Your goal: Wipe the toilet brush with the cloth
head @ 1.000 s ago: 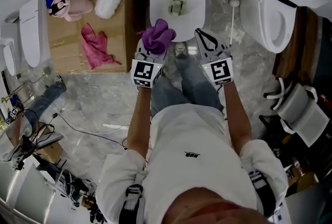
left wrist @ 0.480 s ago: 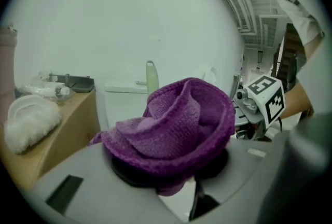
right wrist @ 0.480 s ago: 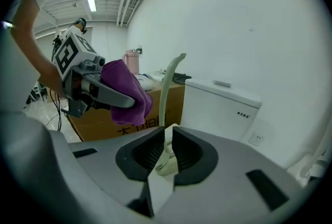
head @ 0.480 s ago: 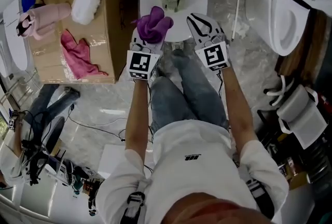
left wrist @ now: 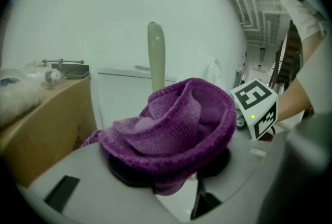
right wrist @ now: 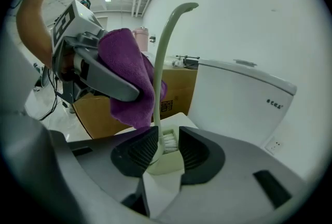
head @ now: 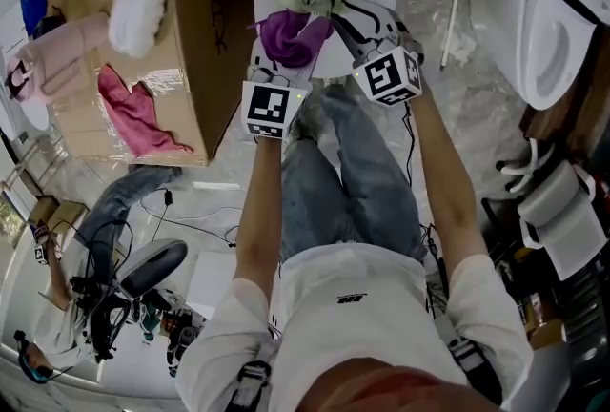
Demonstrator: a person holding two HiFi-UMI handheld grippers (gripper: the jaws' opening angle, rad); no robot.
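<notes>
My right claw (right wrist: 167, 153) is opening, jaws spread either side of the toilet brush (right wrist: 160, 62) upright in its holder (right wrist: 167, 165) at upper middle of the head view, while my left claw (left wrist: 171, 168) is opening around the bunched cloth (left wrist: 176, 124), so I'd firm both grips before rubbing the stem.

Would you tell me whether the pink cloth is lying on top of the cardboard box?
Yes, in the head view the pink cloth lies spread on the cardboard box, on its top.
</notes>
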